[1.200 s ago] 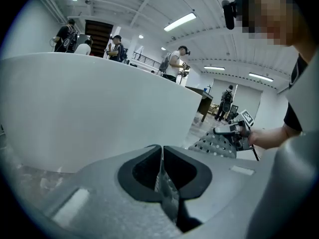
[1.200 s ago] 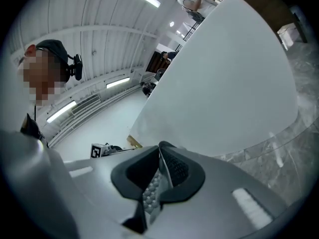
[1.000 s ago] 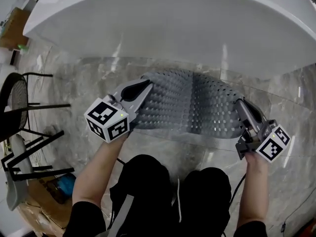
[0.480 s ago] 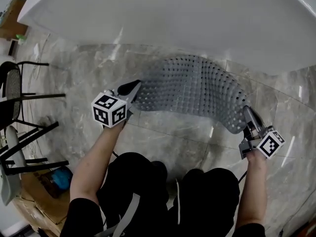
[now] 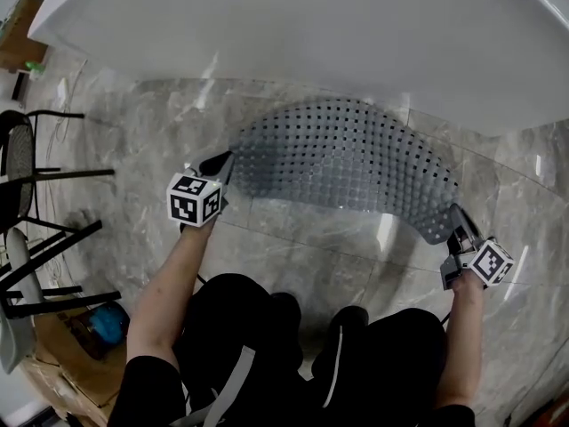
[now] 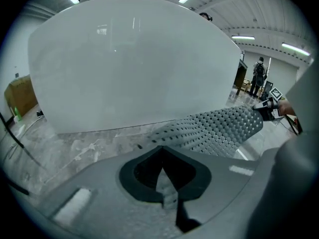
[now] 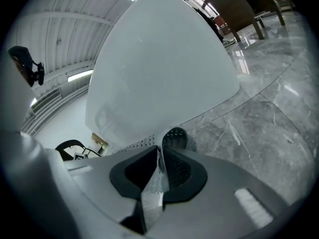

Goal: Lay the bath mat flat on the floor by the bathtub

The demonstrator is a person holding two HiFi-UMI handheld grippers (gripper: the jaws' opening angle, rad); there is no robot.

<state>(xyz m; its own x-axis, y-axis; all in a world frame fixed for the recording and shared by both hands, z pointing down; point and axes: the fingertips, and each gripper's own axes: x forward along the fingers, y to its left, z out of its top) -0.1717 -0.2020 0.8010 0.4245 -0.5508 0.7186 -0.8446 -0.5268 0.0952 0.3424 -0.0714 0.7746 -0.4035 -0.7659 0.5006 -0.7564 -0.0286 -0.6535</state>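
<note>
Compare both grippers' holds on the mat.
The left gripper pinches the grey perforated bath mat's left end, fingers fully shut; the right gripper has just been opening its fingers, the right corner between them. Past the left gripper the mat runs smooth; past the right it curls. Both face the white bathtub.

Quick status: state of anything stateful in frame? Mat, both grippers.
grey perforated rubber bath mat: unrolled, stretched between the two grippers beside the white bathtub, right corner curled up, not released.
left gripper: jaws shut on the mat's left edge.
right gripper: jaws have just been opening slightly, mat corner pinched between them.
</note>
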